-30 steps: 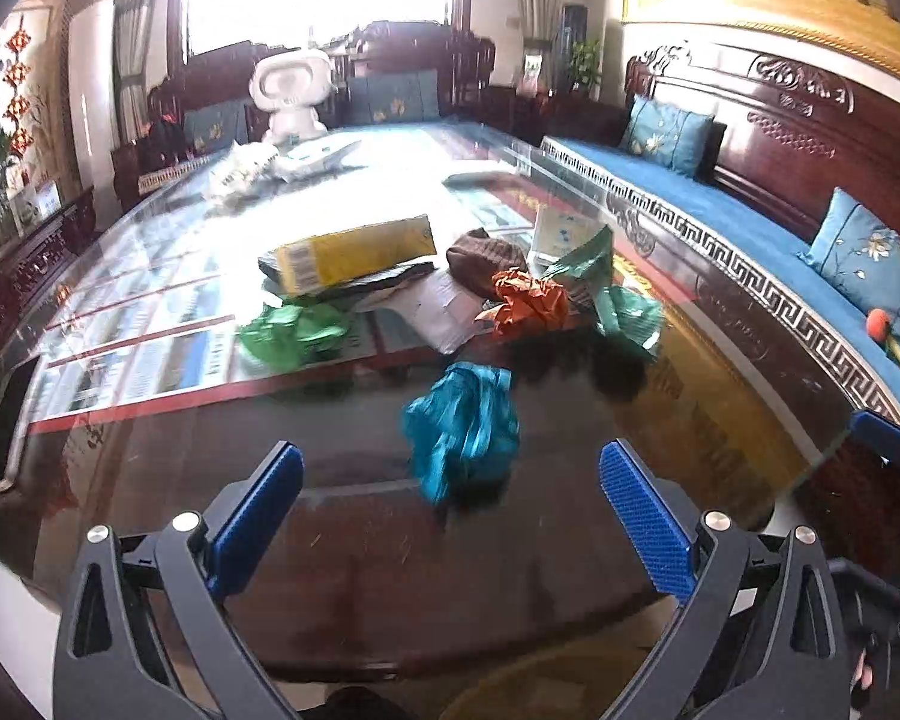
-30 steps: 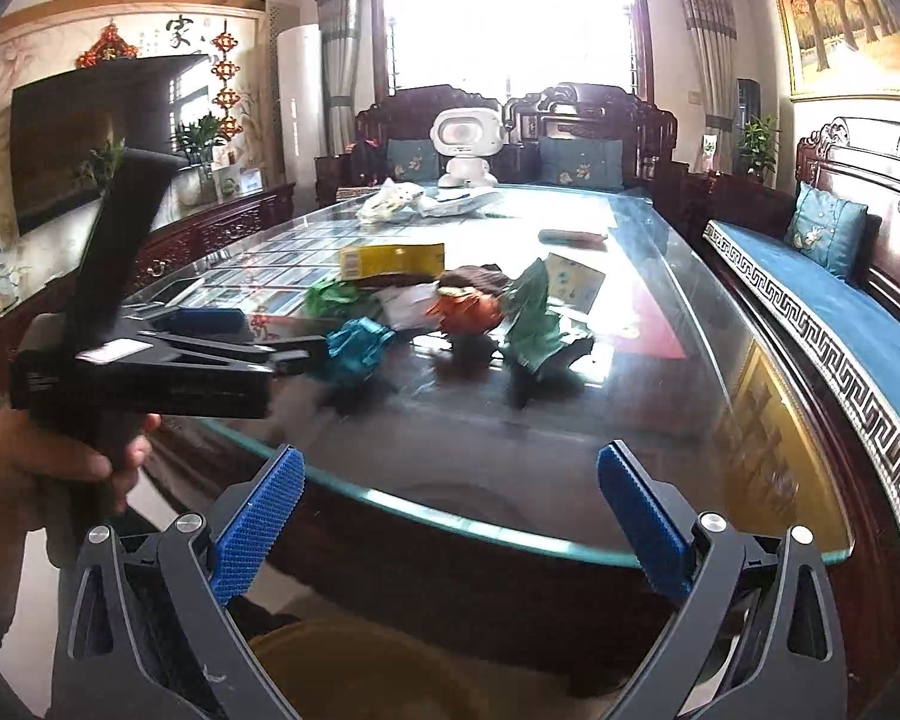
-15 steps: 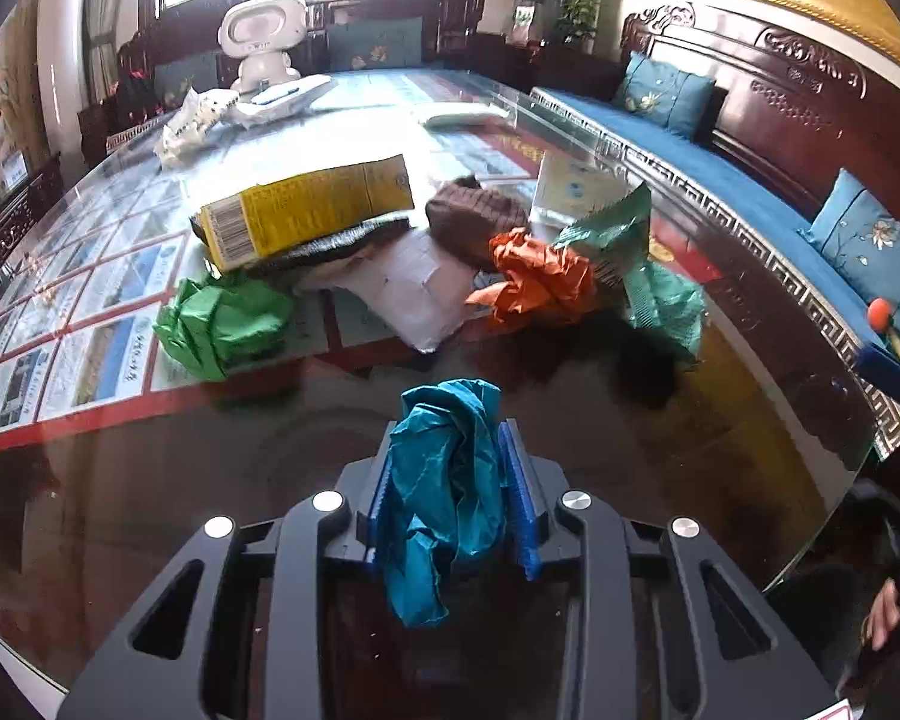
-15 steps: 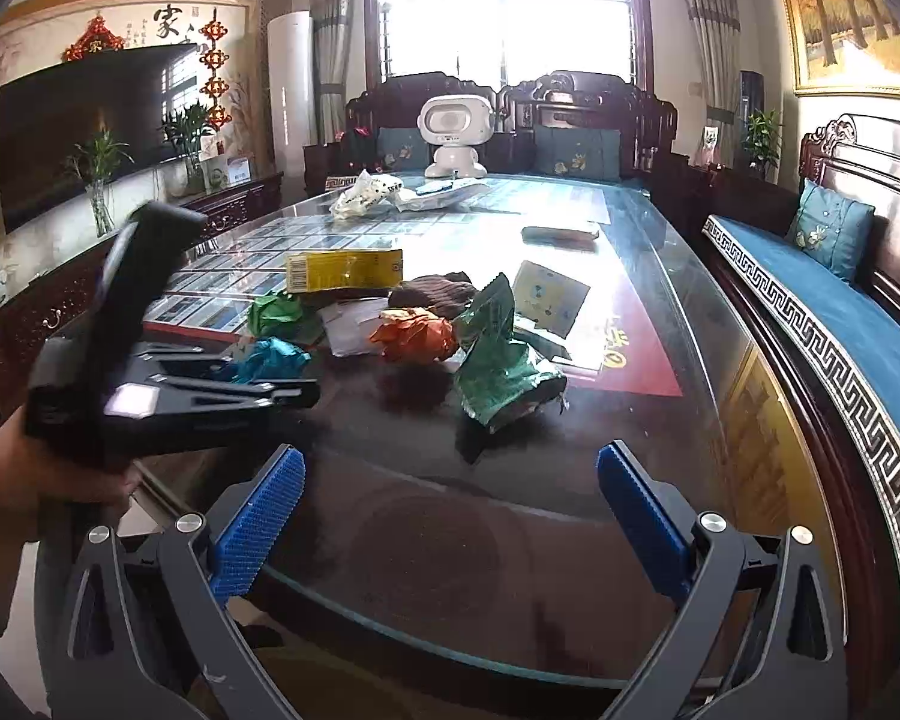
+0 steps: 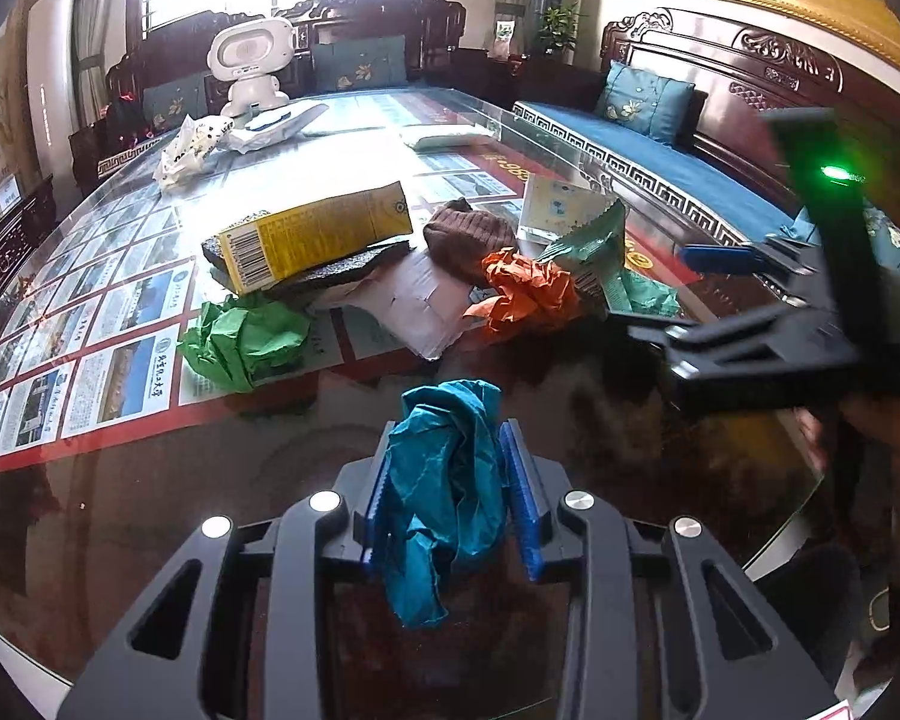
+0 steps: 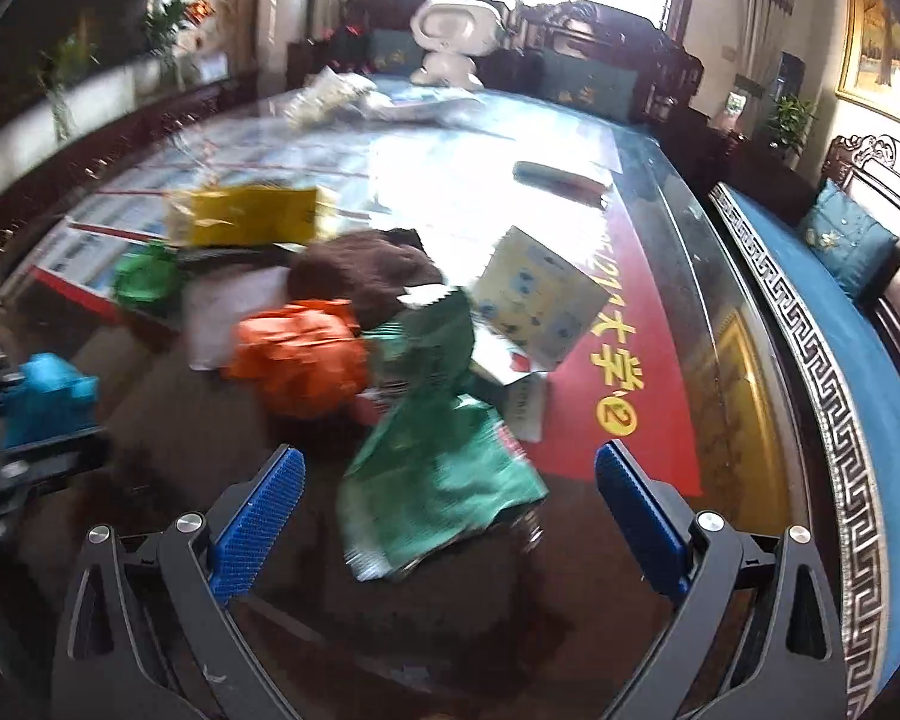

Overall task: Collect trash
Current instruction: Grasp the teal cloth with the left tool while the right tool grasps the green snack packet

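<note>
My left gripper [image 5: 447,480] is shut on a crumpled teal paper ball [image 5: 444,480], seen too at the left of the right wrist view [image 6: 48,399]. My right gripper [image 6: 450,504] is open, its blue pads on either side of a green foil wrapper [image 6: 444,468] on the glass table. An orange paper ball [image 6: 300,354], a green paper ball [image 5: 243,339], a yellow carton [image 5: 318,234] and white paper [image 5: 414,300] lie in a heap behind. The right gripper shows at the right of the left wrist view [image 5: 732,282].
A brown knit cloth [image 5: 468,234] and a white printed card [image 6: 537,300] lie among the trash. A white robot toy [image 5: 249,69] and plastic bags [image 5: 189,147] stand at the far end. A blue-cushioned wooden sofa [image 6: 822,324] runs along the table's right edge.
My left gripper closed on the teal paper ball and holds it. My right gripper moved forward over the table up to the green wrapper, still open.
</note>
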Demonstrator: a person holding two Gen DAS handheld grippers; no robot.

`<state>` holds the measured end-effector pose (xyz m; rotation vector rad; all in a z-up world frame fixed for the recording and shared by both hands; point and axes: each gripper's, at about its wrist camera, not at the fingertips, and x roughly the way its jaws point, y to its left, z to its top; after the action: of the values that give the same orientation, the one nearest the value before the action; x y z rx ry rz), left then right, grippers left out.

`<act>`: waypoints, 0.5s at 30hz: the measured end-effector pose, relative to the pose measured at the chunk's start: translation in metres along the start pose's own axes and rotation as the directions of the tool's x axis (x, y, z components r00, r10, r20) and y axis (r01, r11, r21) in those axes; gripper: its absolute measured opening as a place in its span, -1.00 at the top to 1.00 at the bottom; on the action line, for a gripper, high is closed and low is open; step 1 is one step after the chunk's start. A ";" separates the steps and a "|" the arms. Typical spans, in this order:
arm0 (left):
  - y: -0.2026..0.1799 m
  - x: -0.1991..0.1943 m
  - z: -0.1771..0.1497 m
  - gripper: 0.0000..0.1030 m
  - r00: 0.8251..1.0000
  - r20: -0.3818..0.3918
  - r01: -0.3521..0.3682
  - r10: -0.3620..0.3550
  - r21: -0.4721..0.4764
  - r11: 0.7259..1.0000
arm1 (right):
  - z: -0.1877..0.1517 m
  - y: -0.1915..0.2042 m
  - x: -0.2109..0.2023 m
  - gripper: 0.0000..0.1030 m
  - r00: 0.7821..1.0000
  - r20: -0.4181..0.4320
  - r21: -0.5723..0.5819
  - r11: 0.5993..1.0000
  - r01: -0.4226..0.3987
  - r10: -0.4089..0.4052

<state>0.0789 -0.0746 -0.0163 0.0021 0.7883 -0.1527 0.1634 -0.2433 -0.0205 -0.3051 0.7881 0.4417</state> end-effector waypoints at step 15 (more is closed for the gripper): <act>-0.006 -0.022 -0.005 0.32 0.999 0.036 0.034 -0.035 0.005 0.999 | -0.032 -0.006 -0.049 0.58 0.983 0.088 0.091 0.982 -0.167 0.159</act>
<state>0.0593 -0.0775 -0.0039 -0.0096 0.7525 -0.1868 0.1163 -0.2749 -0.0050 -0.1308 0.7560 0.5643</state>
